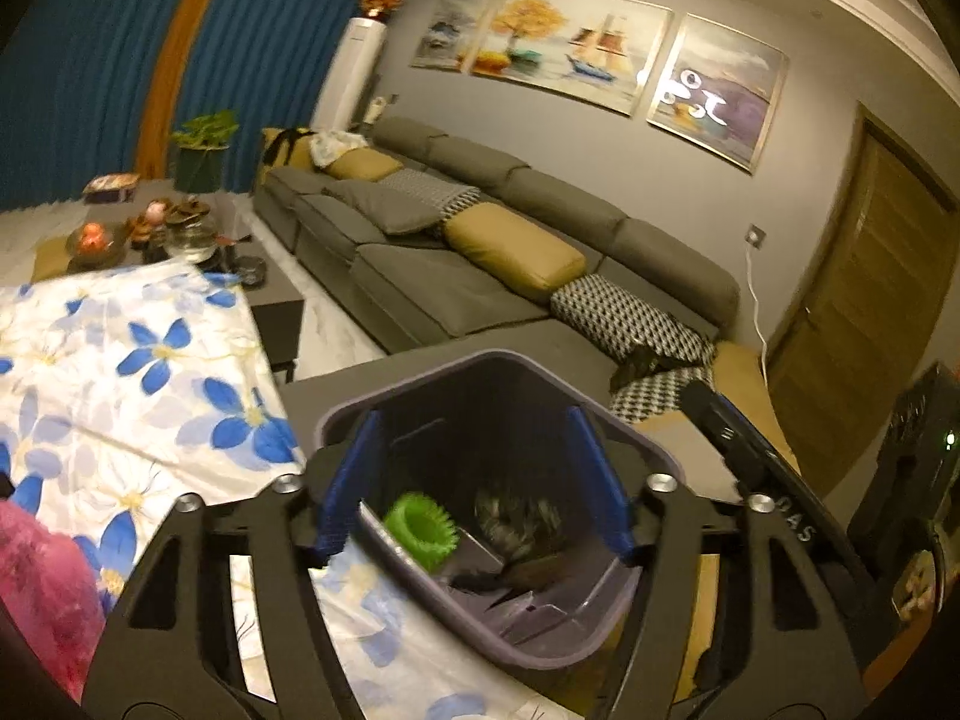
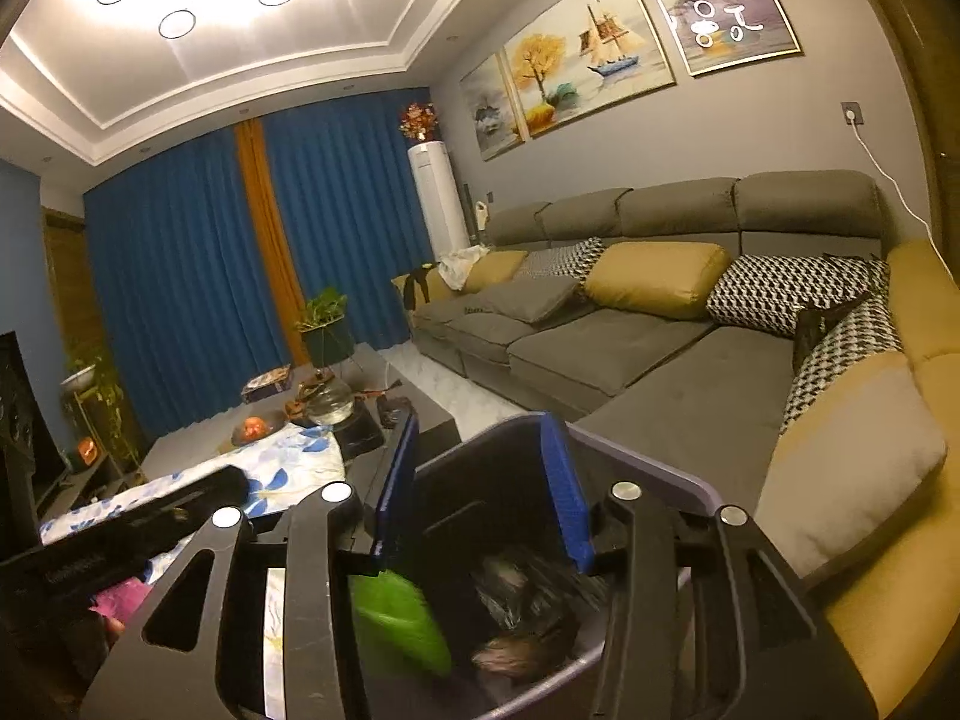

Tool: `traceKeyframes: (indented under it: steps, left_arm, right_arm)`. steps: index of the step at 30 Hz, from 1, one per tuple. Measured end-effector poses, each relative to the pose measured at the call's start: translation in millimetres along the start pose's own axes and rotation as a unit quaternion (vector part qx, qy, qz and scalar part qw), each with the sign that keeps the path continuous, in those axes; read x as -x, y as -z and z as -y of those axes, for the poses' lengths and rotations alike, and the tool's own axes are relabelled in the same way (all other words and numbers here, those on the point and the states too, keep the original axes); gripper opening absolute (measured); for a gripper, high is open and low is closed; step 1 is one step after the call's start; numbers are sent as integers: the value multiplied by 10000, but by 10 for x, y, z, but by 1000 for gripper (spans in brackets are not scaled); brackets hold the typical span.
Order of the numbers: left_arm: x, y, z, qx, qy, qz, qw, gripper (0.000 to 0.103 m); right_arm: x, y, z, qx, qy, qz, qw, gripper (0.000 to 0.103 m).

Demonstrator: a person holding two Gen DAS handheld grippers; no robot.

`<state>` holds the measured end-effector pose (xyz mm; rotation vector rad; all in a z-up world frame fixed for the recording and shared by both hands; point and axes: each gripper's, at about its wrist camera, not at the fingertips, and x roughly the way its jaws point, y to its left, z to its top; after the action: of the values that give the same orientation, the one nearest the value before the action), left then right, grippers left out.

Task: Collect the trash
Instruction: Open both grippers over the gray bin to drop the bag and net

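The left gripper (image 1: 474,474) hangs over the mouth of a purple-grey trash bin (image 1: 420,384), its blue fingers (image 1: 354,480) spread wide with nothing pressed between them. Below them, inside the bin, a spiky green ring (image 1: 420,529) is blurred, lying or falling against the near wall beside a dark crumpled wrapper (image 1: 519,519). The right gripper (image 2: 480,492) is also over the bin (image 2: 648,456), jaws parted and gripping nothing; a smeared bright green shape (image 2: 399,624) sits just beneath its left finger (image 2: 396,480), probably the same ring, though the blur leaves that uncertain. Dark crumpled trash (image 2: 528,612) lies next to it in the bin. In the left wrist view the right gripper's black body (image 1: 756,468) reaches in from the right.

The bin stands at the edge of a cloth with blue flowers (image 1: 150,372), beside a grey sectional sofa (image 1: 468,276) with mustard cushions (image 1: 516,249). Farther off, a low table (image 1: 150,234) holds bowls and a glass jar, before blue curtains (image 1: 78,72).
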<state>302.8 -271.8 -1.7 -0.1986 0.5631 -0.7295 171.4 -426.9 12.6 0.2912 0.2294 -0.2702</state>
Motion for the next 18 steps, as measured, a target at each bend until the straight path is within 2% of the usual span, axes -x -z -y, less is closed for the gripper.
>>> traceKeyframes:
  steps: [4,7,12,18]
  left_arm:
    - [241,62,-51,-5,-381,267,9989,83]
    - [505,143,-32,-111,-752,499,9959,90]
    - [1027,329,-73,-226,-1372,813,9869,93]
    - [1681,574,-259,-99,-1965,1014,9752,93]
  right_arm:
    - [164,13,-3,63,30,100,9999,68]
    - [322,51,-61,170,-32,194,9997,80]
    - [639,156,-204,291,-308,385,9984,88]
    - [886,281,-385,316,-715,255,9966,88]
